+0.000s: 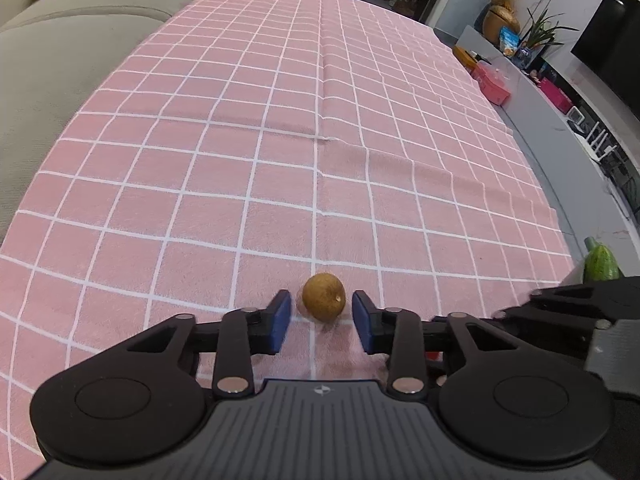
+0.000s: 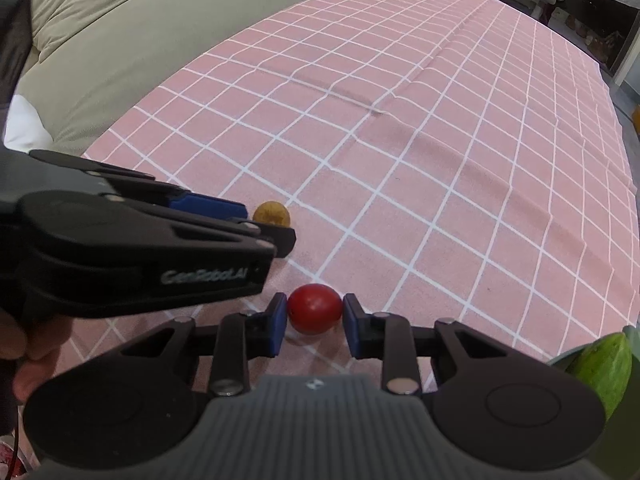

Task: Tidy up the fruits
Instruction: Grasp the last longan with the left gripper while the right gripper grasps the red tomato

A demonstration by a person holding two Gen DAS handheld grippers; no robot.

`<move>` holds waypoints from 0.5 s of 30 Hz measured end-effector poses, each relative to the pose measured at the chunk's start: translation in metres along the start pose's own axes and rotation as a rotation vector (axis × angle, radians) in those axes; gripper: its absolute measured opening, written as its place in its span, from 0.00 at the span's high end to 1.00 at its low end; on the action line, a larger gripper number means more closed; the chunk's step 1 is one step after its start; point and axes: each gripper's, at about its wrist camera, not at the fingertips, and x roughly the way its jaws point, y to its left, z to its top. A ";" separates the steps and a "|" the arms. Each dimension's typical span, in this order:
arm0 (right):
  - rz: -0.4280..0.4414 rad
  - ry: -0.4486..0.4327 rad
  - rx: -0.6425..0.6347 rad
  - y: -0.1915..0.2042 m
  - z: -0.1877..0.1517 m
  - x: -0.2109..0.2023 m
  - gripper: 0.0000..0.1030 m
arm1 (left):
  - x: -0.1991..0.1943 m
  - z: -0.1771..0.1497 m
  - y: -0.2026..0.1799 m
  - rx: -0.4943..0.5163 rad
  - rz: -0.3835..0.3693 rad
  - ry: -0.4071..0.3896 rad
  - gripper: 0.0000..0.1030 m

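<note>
A small brown round fruit point(image 1: 323, 297) lies on the pink checked tablecloth point(image 1: 320, 120). My left gripper point(image 1: 321, 299) straddles it, open, with a gap between each blue pad and the fruit. In the right wrist view, a red round fruit point(image 2: 315, 308) sits on the cloth, and my right gripper point(image 2: 315, 302) is shut on it with both blue pads against its sides. The left gripper point(image 2: 266, 224) also shows there at the left, held by a hand, with the brown fruit point(image 2: 272, 212) at its tips.
A green striped fruit point(image 2: 604, 368) lies at the right edge of the table, also seen in the left wrist view as a green fruit point(image 1: 600, 264). A grey sofa point(image 1: 60, 60) borders the table's left side. A cluttered counter point(image 1: 520, 80) runs along the right.
</note>
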 end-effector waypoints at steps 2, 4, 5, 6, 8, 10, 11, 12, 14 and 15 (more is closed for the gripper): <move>-0.001 -0.005 0.002 -0.001 -0.001 -0.004 0.75 | 0.001 0.001 -0.001 -0.004 0.000 -0.004 0.70; -0.003 -0.011 0.004 -0.002 -0.002 -0.008 0.75 | 0.001 0.001 -0.002 -0.005 0.001 -0.008 0.74; -0.005 -0.014 0.005 -0.002 -0.002 -0.010 0.75 | 0.001 0.001 -0.003 -0.004 0.005 -0.009 0.75; -0.007 -0.017 0.007 -0.002 -0.003 -0.012 0.75 | 0.001 0.000 -0.003 -0.005 0.010 -0.010 0.75; -0.011 -0.025 0.012 -0.003 -0.004 -0.018 0.75 | -0.002 -0.001 -0.004 -0.013 0.014 -0.013 0.75; -0.016 -0.036 0.018 -0.004 -0.006 -0.024 0.75 | -0.007 -0.002 -0.004 -0.023 0.015 -0.019 0.75; -0.019 -0.043 0.020 -0.004 -0.007 -0.028 0.75 | -0.010 -0.001 -0.005 -0.025 0.013 -0.021 0.75; -0.021 -0.050 0.023 -0.005 -0.008 -0.032 0.75 | -0.014 -0.002 -0.005 -0.029 0.011 -0.026 0.75; -0.023 -0.067 0.033 -0.006 -0.009 -0.041 0.75 | -0.024 -0.002 -0.006 -0.043 0.004 -0.034 0.75; -0.019 -0.074 0.043 -0.007 -0.011 -0.046 0.75 | -0.028 -0.002 -0.007 -0.051 0.000 -0.036 0.75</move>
